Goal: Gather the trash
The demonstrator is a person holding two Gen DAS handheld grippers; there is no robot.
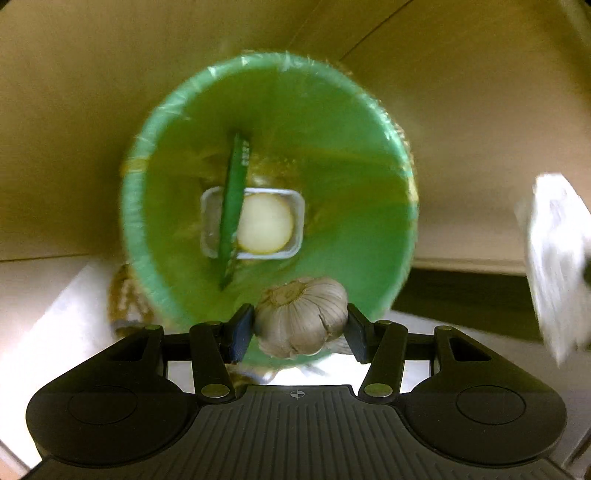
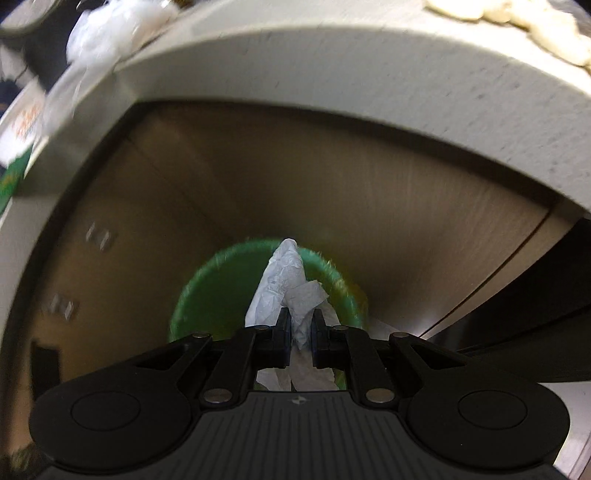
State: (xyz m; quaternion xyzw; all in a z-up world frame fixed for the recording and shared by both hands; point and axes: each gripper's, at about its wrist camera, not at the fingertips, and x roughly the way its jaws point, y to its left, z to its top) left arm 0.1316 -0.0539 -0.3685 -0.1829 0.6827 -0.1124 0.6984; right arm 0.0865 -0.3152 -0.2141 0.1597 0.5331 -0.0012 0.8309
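Note:
My left gripper (image 1: 300, 325) is shut on a garlic bulb (image 1: 301, 317) and holds it over the near rim of a bin lined with a green bag (image 1: 332, 147). Inside the bin lie a clear plastic tray (image 1: 210, 225), a pale round slice (image 1: 265, 223) and a green stick-like wrapper (image 1: 232, 206). My right gripper (image 2: 299, 330) is shut on a crumpled white tissue (image 2: 284, 280), above and short of the same green bin (image 2: 207, 295). That tissue also shows blurred at the right edge of the left wrist view (image 1: 554, 258).
The bin stands on the floor against brown cabinet doors (image 1: 92, 110). A grey countertop edge (image 2: 332, 74) runs overhead in the right wrist view, with white crumpled plastic (image 2: 99, 33), a green and white package (image 2: 18, 147) and pale scraps (image 2: 535, 22) on top.

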